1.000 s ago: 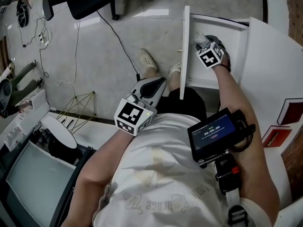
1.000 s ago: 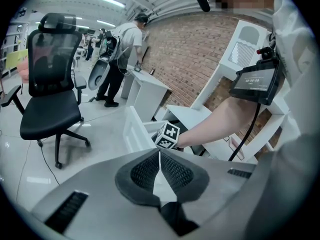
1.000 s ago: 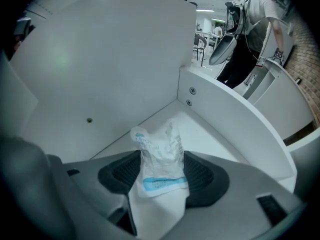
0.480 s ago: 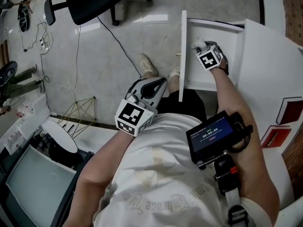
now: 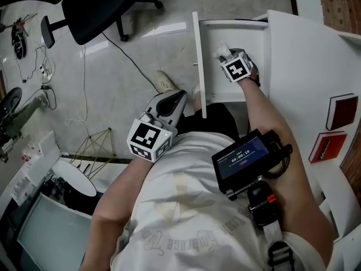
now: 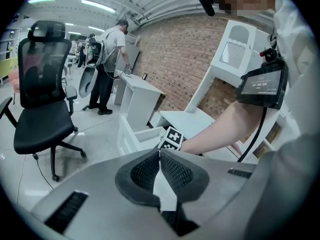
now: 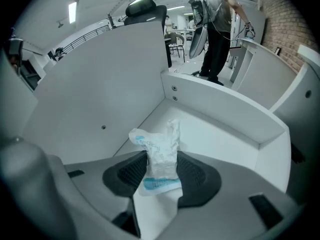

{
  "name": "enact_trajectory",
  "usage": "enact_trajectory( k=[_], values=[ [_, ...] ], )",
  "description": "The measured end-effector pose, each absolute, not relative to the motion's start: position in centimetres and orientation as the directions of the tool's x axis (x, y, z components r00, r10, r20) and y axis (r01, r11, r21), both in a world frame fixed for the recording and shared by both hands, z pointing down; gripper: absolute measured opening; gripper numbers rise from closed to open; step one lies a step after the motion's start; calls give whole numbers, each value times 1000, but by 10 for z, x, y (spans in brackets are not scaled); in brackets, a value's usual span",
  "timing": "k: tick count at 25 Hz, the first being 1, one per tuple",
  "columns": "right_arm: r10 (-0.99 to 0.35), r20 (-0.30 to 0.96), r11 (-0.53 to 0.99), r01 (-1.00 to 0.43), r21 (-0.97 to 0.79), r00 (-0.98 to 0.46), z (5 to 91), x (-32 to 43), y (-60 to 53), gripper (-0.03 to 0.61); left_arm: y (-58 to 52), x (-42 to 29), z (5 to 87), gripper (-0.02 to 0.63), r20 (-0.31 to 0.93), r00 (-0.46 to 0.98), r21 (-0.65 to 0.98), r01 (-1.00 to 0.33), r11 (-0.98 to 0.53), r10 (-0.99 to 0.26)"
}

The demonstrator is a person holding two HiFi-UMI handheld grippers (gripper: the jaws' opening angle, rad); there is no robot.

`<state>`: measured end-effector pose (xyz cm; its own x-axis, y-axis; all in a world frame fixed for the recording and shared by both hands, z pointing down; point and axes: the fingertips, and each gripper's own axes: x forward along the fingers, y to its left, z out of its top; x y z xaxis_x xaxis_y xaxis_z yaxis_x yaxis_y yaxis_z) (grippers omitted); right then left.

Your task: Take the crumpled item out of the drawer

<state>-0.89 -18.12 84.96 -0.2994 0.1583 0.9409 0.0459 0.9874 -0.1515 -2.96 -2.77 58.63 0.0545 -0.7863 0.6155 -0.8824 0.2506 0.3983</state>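
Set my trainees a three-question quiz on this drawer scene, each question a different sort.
1. True or false: the left tool holds the crumpled item.
2. Where is the right tool? A inside the open drawer; B on the office chair; C over the red books.
3. Fill in: the crumpled item stands between the right tool's ____.
Key: 1 false, its jaws are together and empty; 2 A; 3 jaws, which are closing on the item.
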Motion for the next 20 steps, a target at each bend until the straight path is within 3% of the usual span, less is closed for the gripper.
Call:
enact_trajectory(
  k=[20],
  values=[
    [117, 902, 972, -139, -190, -415, 784, 27, -160, 197, -24, -21, 550, 28, 565, 147, 388, -916, 104, -812]
  ],
)
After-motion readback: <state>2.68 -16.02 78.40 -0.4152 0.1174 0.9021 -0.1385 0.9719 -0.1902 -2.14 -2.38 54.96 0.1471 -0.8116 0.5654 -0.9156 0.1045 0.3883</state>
